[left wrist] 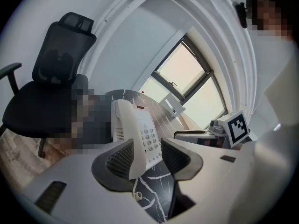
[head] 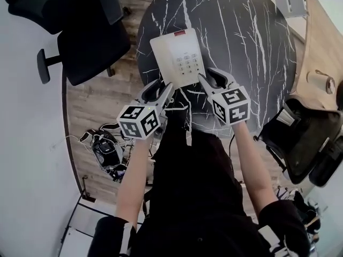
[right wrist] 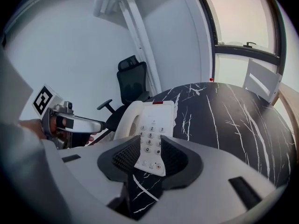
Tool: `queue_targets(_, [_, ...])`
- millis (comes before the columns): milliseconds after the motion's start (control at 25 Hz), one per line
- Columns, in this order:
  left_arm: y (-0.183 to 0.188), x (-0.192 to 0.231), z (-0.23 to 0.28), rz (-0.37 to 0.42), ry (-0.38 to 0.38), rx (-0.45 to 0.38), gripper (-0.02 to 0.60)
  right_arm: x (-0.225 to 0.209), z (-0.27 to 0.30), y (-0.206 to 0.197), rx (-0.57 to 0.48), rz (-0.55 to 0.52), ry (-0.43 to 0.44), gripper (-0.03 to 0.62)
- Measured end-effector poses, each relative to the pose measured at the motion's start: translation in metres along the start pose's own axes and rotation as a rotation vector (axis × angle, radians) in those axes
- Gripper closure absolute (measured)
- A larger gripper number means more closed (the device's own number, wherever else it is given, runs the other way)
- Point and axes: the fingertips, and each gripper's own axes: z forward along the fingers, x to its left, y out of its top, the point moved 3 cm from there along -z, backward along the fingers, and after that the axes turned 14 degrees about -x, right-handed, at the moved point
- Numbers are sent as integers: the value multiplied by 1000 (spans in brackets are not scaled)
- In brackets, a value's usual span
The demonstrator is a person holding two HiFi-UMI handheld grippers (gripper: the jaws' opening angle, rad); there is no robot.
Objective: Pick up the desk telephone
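Observation:
A white desk telephone (head: 177, 57) with its handset on the left and a grey keypad lies flat near the front edge of a round black marble table (head: 241, 42). My left gripper (head: 163, 91) is at the phone's near left corner and my right gripper (head: 209, 78) at its near right corner. In the left gripper view the telephone (left wrist: 139, 134) has its near corner between the left gripper's (left wrist: 148, 158) jaws, with a gap on the right side. In the right gripper view the telephone (right wrist: 150, 125) reaches in between the right gripper's (right wrist: 149, 158) spread jaws.
A black office chair (head: 80, 31) stands left of the table, and another dark chair (head: 305, 143) at the right. A wooden desk (head: 321, 52) runs along the far right. Cables and a dark device (head: 107, 150) lie on the wood floor below left.

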Motion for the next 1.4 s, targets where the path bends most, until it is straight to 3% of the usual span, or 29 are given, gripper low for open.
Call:
queue_targets(320, [2,16,24,-39,22,-35,317,-19,21,-8,46,32,16,411])
queue_targets(640, [-8,28,44,-75,8,23,224,-31,37,-13,73,47,40,378])
queue_targets(1400, [-19,52,66,-214,-48,44,213,-38,67,-26,114,52,90,367])
